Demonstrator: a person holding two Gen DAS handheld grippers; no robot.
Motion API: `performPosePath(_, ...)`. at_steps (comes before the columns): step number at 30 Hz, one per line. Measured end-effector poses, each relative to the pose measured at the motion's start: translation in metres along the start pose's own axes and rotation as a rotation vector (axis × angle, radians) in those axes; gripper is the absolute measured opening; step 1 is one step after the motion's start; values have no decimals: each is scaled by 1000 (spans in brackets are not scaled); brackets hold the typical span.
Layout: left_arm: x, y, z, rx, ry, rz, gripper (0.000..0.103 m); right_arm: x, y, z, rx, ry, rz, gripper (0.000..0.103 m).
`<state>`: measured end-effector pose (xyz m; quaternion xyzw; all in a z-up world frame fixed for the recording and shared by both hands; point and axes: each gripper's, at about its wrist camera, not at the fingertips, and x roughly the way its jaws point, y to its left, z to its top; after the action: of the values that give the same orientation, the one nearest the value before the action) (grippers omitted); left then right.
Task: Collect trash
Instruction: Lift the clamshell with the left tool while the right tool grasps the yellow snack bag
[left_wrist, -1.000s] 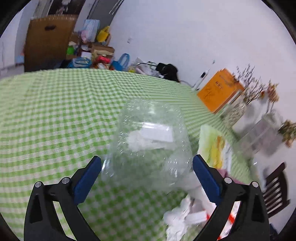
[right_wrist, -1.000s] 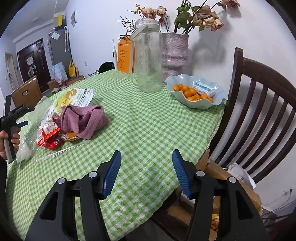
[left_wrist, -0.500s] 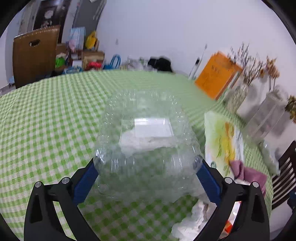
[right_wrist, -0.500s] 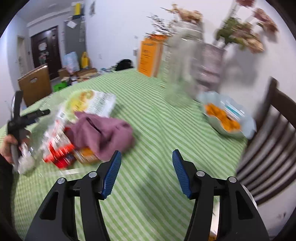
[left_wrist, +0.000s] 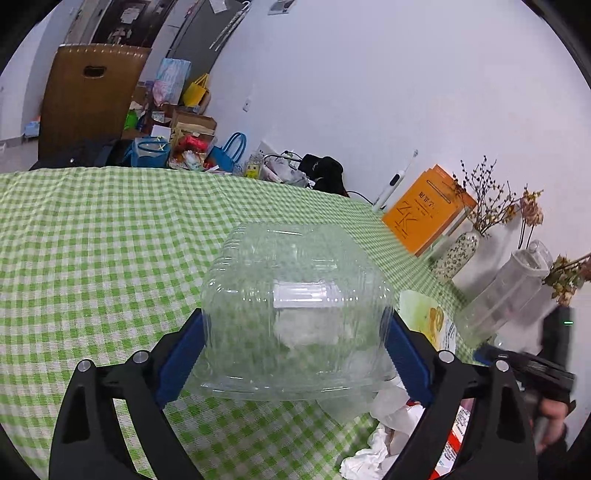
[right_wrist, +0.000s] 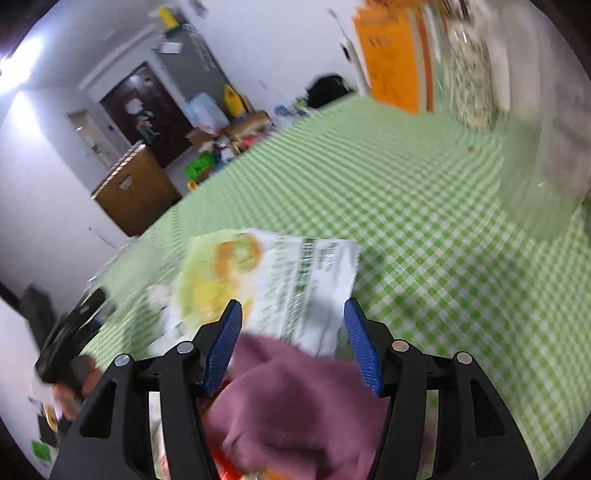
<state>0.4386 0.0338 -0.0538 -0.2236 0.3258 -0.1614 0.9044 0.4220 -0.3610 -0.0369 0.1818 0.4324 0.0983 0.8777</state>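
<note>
1 table (left_wrist: 92, 240) w/ green-white check cloth fills both views. 1 brown chair back (left_wrist: 88, 99) behind its far edge, clutter of bags & boxes by the wall. 1 clear plastic clamshell box (left_wrist: 295, 306) sits upside down on the cloth, bits of white paper seen thru it. left gripper (left_wrist: 295, 347) straddles it, jaws closing; both blue pads look pressed against the box walls, tho the clear plastic makes exact contact hard to read. 1 tall clear jar (left_wrist: 506, 291) near the wall side, 1 orange book (left_wrist: 428, 210) leaning on the wall, 1 speckled vase (left_wrist: 456, 253) w/ dry twigs just beside it, 1 white toothbrush (left_wrist: 393, 182).

1 yellow-green printed snack bag (right_wrist: 266, 284) lies flat, 1 purple cloth (right_wrist: 295, 398) overlapping its near edge. right gripper (right_wrist: 291, 339) hangs over the cloth w/ jaws about half apart, nothing pinched; whether the tips touch the cloth can't be told. right view is smeared, so jar, vase & book at its top right are only blurs.

crumpled white tissues (left_wrist: 384, 435) lie just beside the box, count unclear, partly cut off by the left gripper's arm. red wrapper (left_wrist: 456, 446) mostly hidden there. a hand (left_wrist: 552, 410) on the right gripper shows at the left view's edge, blurred.
</note>
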Motion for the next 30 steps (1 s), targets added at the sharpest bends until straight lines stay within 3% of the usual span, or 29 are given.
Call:
performPosePath(5,-5,5,5,-2,-4,-9,89,35,-24,8,95,54,17,56)
performPosePath(7,-7,7,7,-9,-7,-12,89,41,-29,8,137,64,74,36)
performPosePath(8,-8,8,8,-12,-8,-14,89,41,-29,8,150,66,79,15)
performPosePath(9,-10,8,9,-14,-11,-18,89,39,-30,8,167,68,71,6)
performPosePath(17,-13,10,11,1,2,-25,89,-43,-1,13,100,-68,74,2)
performPosePath(25,-31,-21,18,51,-53,-99,89,-176,13,17,40,-345,-6,1)
performPosePath(30,-41,-54,17,96,-50,-167,89,-260,1,-3,59,-482,-56,1)
